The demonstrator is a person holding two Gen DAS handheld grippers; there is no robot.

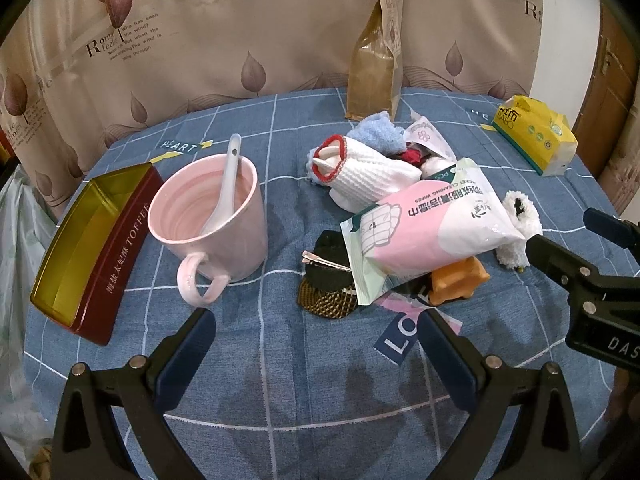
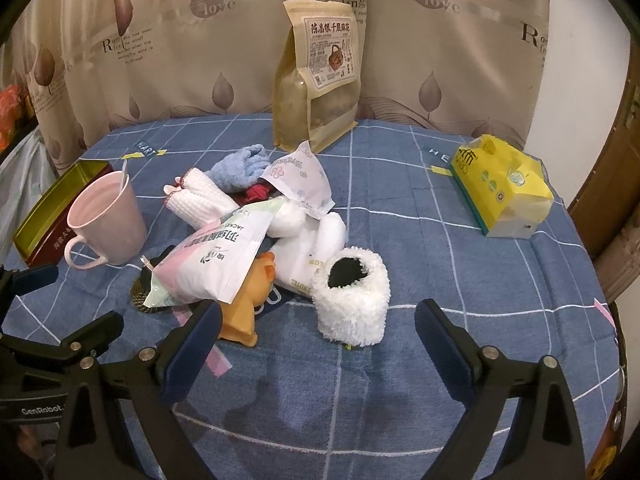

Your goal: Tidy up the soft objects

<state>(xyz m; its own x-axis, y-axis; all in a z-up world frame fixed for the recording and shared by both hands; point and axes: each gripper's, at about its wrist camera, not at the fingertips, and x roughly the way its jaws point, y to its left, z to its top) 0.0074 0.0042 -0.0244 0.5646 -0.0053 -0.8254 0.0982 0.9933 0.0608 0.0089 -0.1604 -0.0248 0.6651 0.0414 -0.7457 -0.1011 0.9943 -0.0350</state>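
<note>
A heap of soft things lies mid-table on the blue checked cloth [image 1: 280, 380]. It holds a pink-and-white wipes pack [image 1: 432, 224], a white waffle cloth with red trim [image 1: 368, 176], a blue fuzzy sock [image 2: 240, 166], an orange soft toy [image 2: 248, 308] and a dark mesh piece [image 1: 328, 300]. A white fluffy sock [image 2: 352, 304] with a black inside stands at the heap's near right. My right gripper [image 2: 320, 306] is open just in front of that sock, its fingers either side and apart from it. My left gripper [image 1: 316, 316] is open and holds nothing, just short of the mesh piece.
A pink mug [image 1: 216, 216] with a white spoon and an open red toffee tin [image 1: 100, 248] stand to the left. A brown snack bag [image 2: 320, 80] stands at the back by the curtain. A yellow tissue pack [image 2: 504, 188] lies at the right.
</note>
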